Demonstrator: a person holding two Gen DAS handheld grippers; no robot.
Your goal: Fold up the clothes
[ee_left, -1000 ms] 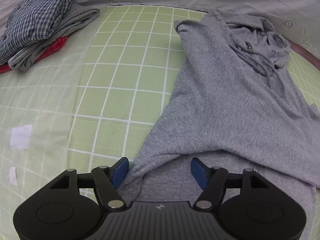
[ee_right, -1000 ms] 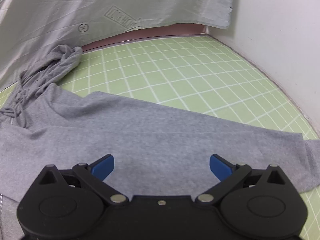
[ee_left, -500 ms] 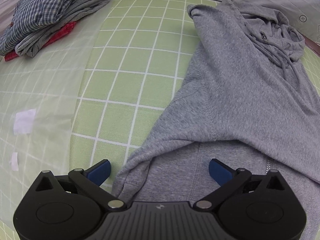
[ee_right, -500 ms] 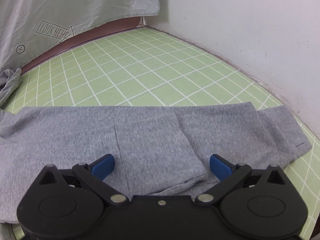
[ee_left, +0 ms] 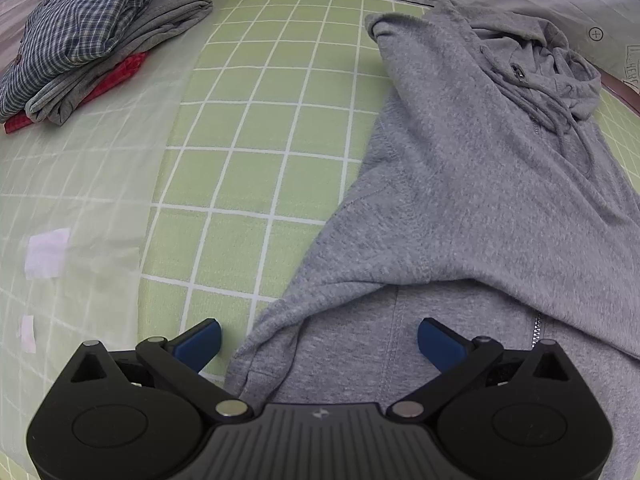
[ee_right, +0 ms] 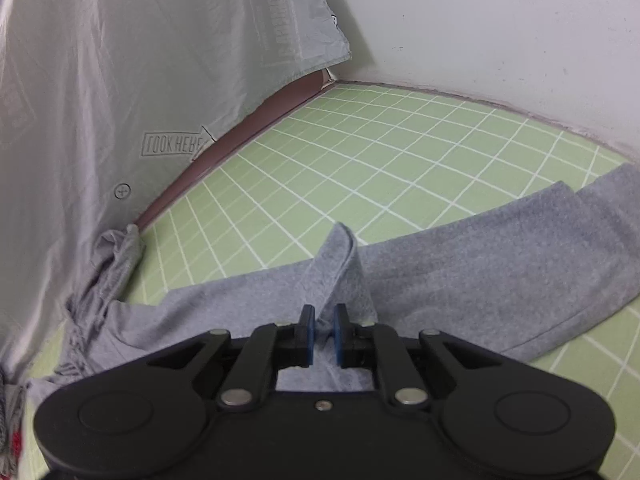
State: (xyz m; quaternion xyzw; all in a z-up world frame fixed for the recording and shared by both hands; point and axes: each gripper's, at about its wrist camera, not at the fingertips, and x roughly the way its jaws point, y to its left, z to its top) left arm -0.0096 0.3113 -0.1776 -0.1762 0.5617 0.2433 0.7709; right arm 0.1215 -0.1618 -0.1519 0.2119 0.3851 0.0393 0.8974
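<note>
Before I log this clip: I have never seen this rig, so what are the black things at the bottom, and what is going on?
No robot here: a person holds a two-finger tool in each hand, and each picture comes from a camera on one tool, looking along its blue fingers. The left tool hangs open over the lower edge of a grey hoodie lying on a green grid mat. The right tool is closing its jaws on a pinched ridge of the hoodie's fabric, beside its outstretched sleeve. A pile of folded clothes sits at the mat's far left. Grey sheeting hangs behind.
</note>
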